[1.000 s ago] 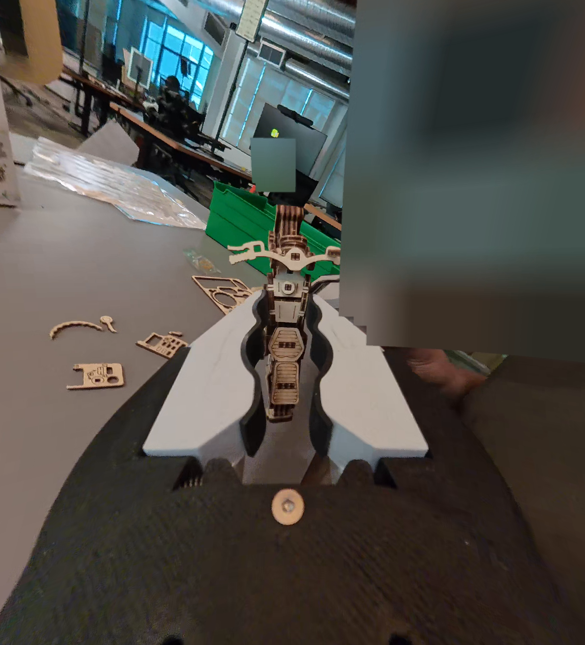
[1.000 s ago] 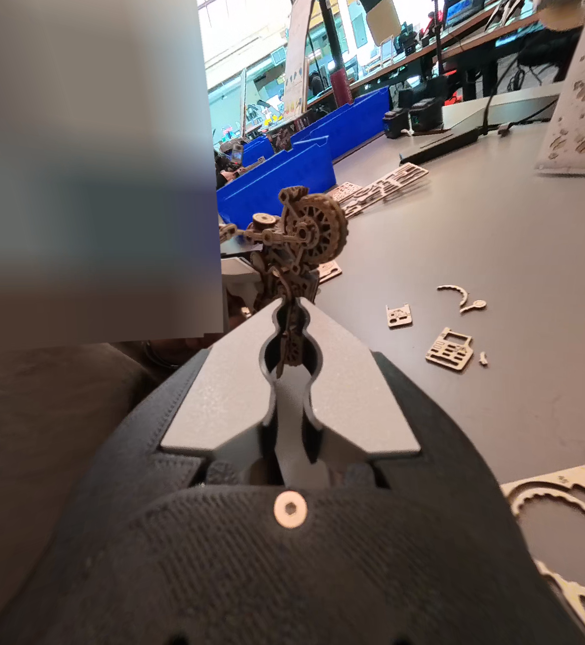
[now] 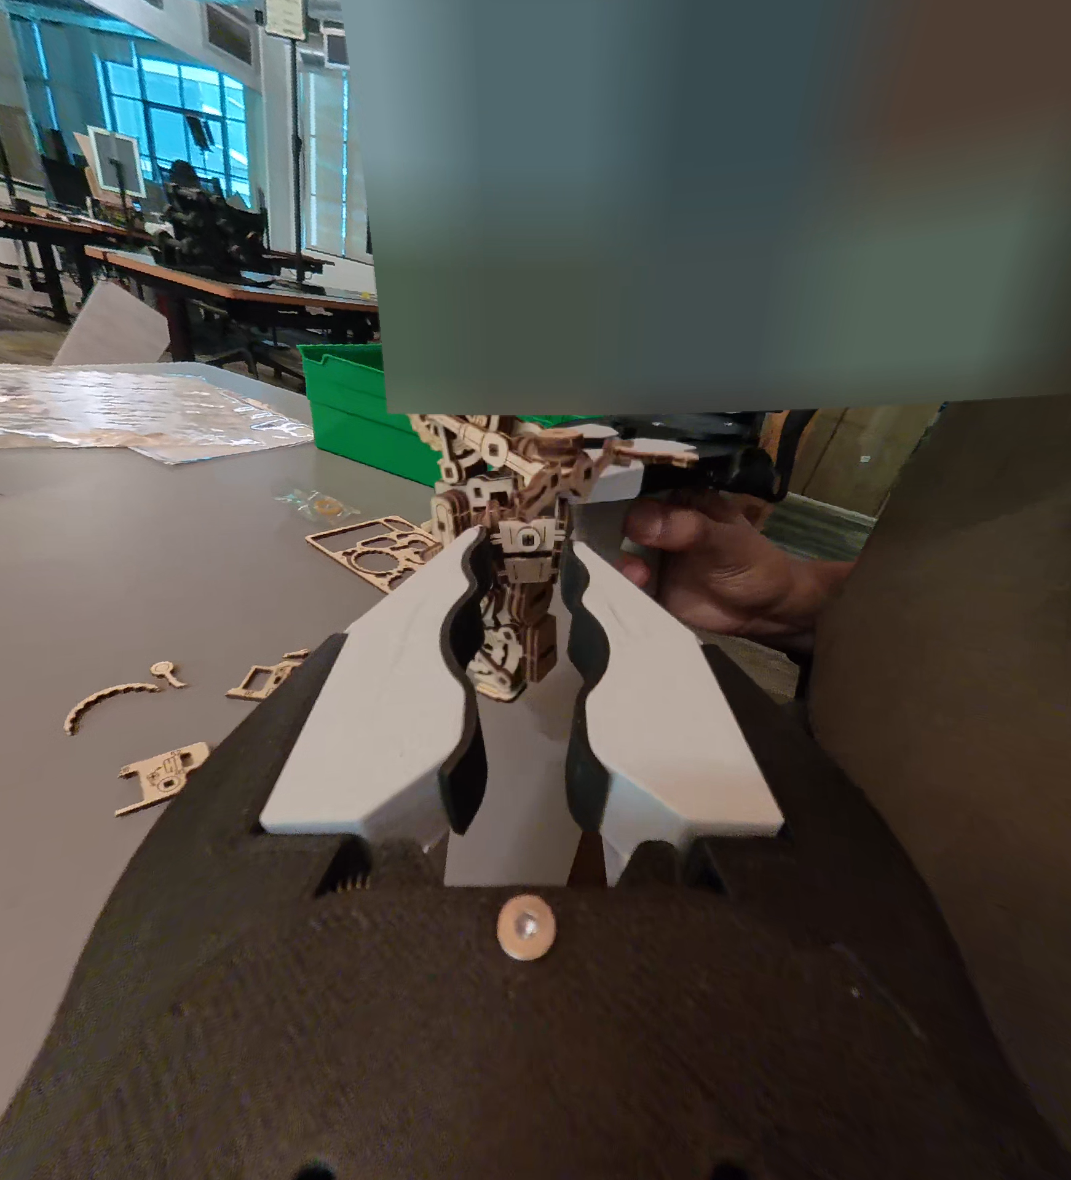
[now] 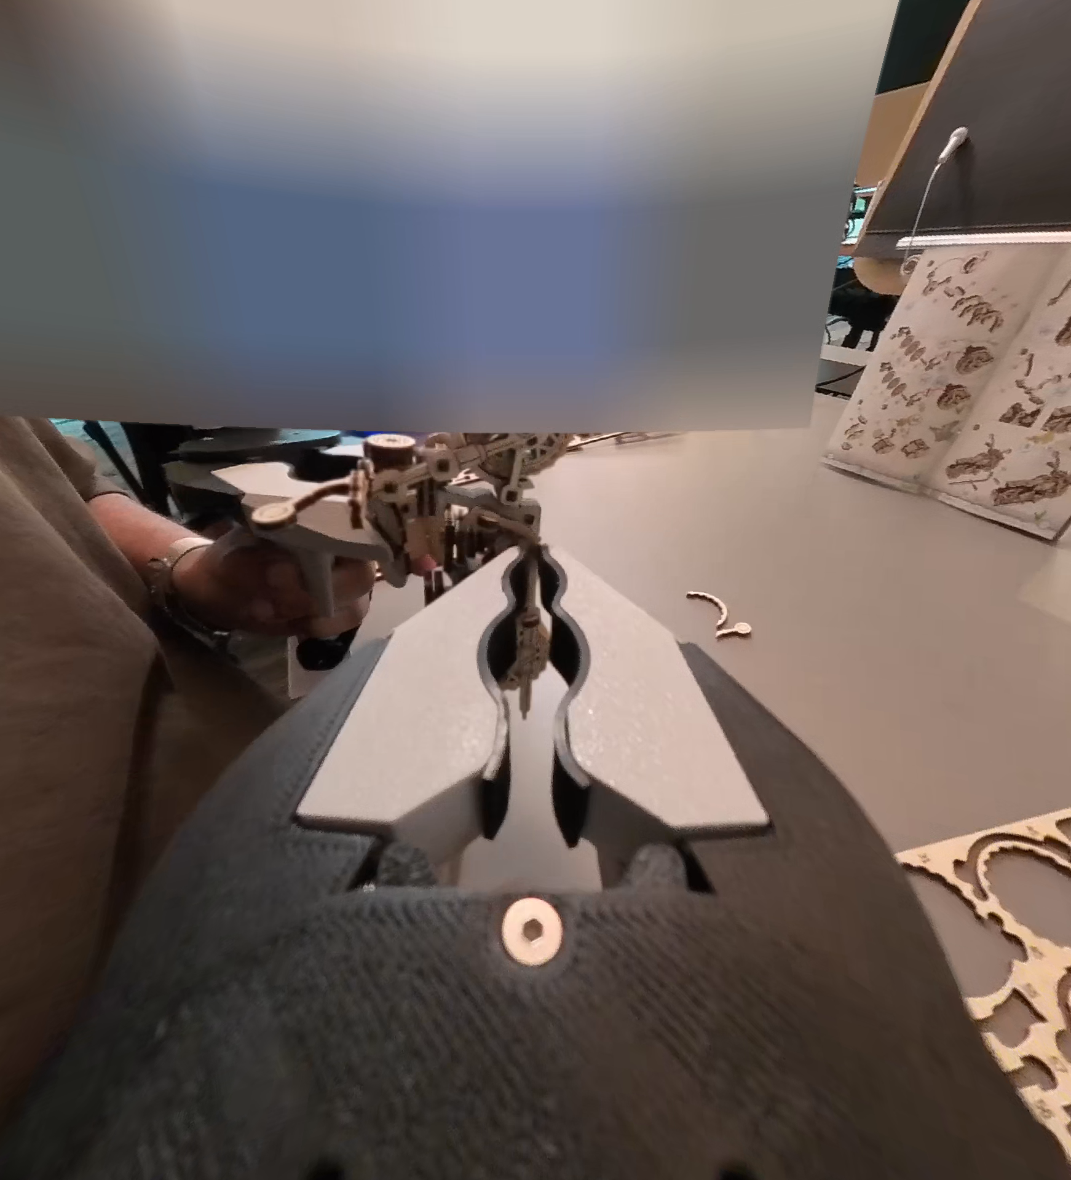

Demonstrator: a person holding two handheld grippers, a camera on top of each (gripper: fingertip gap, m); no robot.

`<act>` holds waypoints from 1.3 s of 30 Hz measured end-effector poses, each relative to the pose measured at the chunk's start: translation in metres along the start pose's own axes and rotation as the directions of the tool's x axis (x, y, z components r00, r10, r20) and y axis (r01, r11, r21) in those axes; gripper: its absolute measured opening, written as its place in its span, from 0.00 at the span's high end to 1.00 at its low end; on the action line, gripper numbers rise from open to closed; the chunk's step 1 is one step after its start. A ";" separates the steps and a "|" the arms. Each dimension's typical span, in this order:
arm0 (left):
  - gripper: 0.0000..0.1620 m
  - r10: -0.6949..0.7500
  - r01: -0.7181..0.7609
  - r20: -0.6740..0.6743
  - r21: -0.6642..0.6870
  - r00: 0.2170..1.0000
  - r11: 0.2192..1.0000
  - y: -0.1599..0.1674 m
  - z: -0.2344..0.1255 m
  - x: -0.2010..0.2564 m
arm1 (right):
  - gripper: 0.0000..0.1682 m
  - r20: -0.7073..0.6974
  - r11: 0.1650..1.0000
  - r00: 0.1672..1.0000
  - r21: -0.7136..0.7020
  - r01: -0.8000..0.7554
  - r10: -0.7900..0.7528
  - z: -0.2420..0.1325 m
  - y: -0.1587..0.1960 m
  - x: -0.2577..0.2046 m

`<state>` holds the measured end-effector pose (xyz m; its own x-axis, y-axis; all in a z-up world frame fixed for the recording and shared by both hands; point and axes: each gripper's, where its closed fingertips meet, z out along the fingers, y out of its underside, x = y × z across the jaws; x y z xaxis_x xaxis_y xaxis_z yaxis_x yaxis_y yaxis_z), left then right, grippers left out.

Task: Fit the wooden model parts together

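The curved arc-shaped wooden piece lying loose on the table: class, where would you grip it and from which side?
Grip the curved arc piece across its thin middle, coming straight down from above. It lies flat on the table, apart from the other loose pieces, so only its narrow edges offer a pinch.

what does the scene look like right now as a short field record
model: wooden model held off the table between both grippers
left gripper: fingers shut on the model's body
right gripper: fingers shut on a thin part of the model
loose parts: curved strip, small panels on the table left of the left gripper
fret sheet: emptied sheet at the right gripper's right
booklet: propped open, far right
green bin: behind the model
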<state>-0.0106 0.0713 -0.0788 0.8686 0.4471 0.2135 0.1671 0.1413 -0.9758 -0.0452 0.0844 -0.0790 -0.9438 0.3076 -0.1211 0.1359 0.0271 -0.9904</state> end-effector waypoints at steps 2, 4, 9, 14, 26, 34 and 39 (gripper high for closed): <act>0.88 -0.044 0.044 0.001 0.000 0.999 0.999 0.000 0.001 -0.001 | 1.00 -0.004 1.000 1.000 0.005 -0.007 0.007 0.000 0.000 0.001; 0.88 -0.087 0.087 0.026 -0.007 0.996 0.996 0.002 0.001 -0.008 | 1.00 -0.001 0.999 0.999 0.000 -0.037 0.037 0.000 0.002 0.004; 0.88 -0.197 0.199 0.063 -0.025 0.978 0.980 0.011 0.002 -0.023 | 0.99 -0.005 0.992 0.993 -0.045 -0.118 0.118 0.004 0.015 0.008; 0.88 -0.303 0.310 0.120 -0.053 0.946 0.949 0.023 0.002 -0.040 | 0.99 -0.002 0.971 0.975 -0.096 -0.221 0.221 0.008 0.030 0.012; 0.89 -0.445 0.466 0.165 -0.125 0.880 0.876 0.050 0.002 -0.056 | 0.96 0.007 0.930 0.942 -0.162 -0.329 0.335 0.014 0.049 0.013; 0.89 -0.478 0.517 0.226 -0.167 0.849 0.839 0.064 0.000 -0.067 | 0.94 0.002 0.909 0.926 -0.190 -0.370 0.377 0.012 0.057 0.018; 0.88 -0.529 0.564 0.224 -0.138 0.818 0.814 0.061 -0.004 -0.075 | 0.92 -0.019 0.893 0.913 -0.200 -0.404 0.408 0.010 0.061 0.024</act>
<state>-0.0636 0.0429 -0.1546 0.5179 0.4890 0.7020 0.6905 0.2455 -0.6804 -0.0622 0.0836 -0.1430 -0.8003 0.3094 -0.5137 0.5624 0.0900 -0.8220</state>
